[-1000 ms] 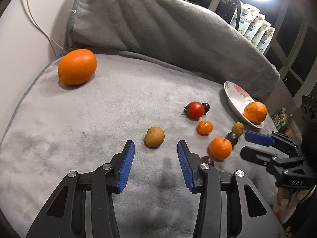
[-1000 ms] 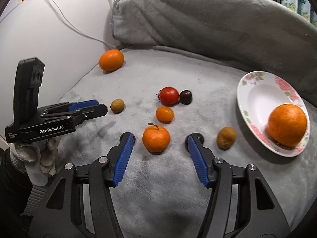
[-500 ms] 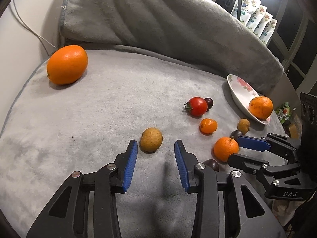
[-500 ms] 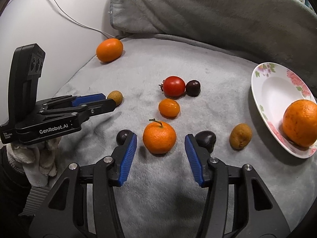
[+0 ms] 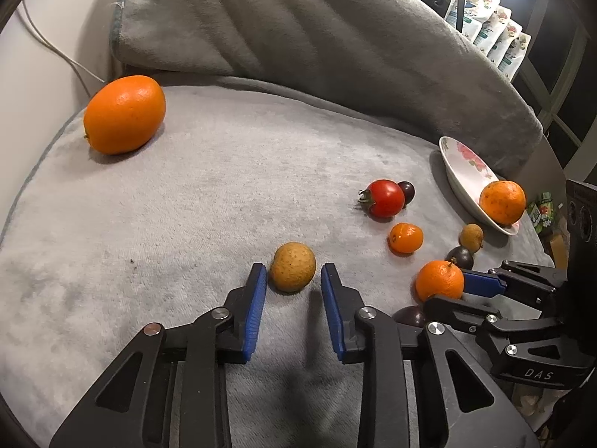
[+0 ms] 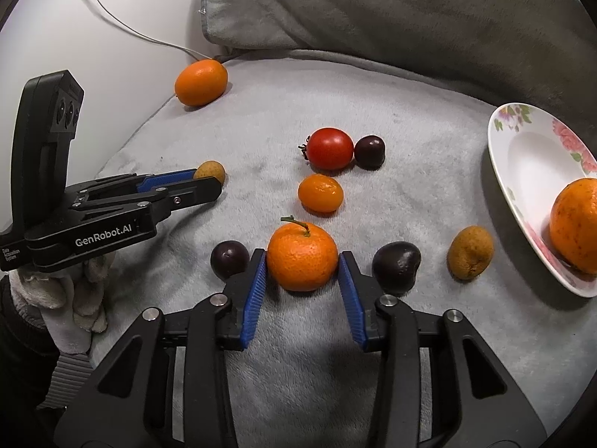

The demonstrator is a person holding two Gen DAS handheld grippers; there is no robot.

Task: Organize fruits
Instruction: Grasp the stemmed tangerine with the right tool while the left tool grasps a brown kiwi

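Observation:
Fruits lie on a grey blanket. My left gripper (image 5: 293, 274) is open, its fingertips either side of a small brown fruit (image 5: 293, 266). My right gripper (image 6: 302, 263) is open with its pads flanking a stemmed mandarin (image 6: 302, 255), also seen in the left wrist view (image 5: 439, 280). A floral plate (image 6: 522, 171) at the right holds an orange (image 6: 576, 224). A red tomato (image 6: 330, 148), a small mandarin (image 6: 320, 192), dark plums (image 6: 395, 265) and a second brown fruit (image 6: 470, 252) lie around. A big orange (image 5: 124, 114) lies far left.
A folded grey cushion (image 5: 317, 37) rises behind the fruits. A white wall with a cable (image 6: 130, 30) is at the left. Floral packets (image 5: 488, 33) and a bright lamp stand at the back right. The blanket's edge curves down at the left.
Both grippers have moved forward. The left now brackets the brown fruit and the right now brackets the stemmed mandarin. The fruits have not moved.

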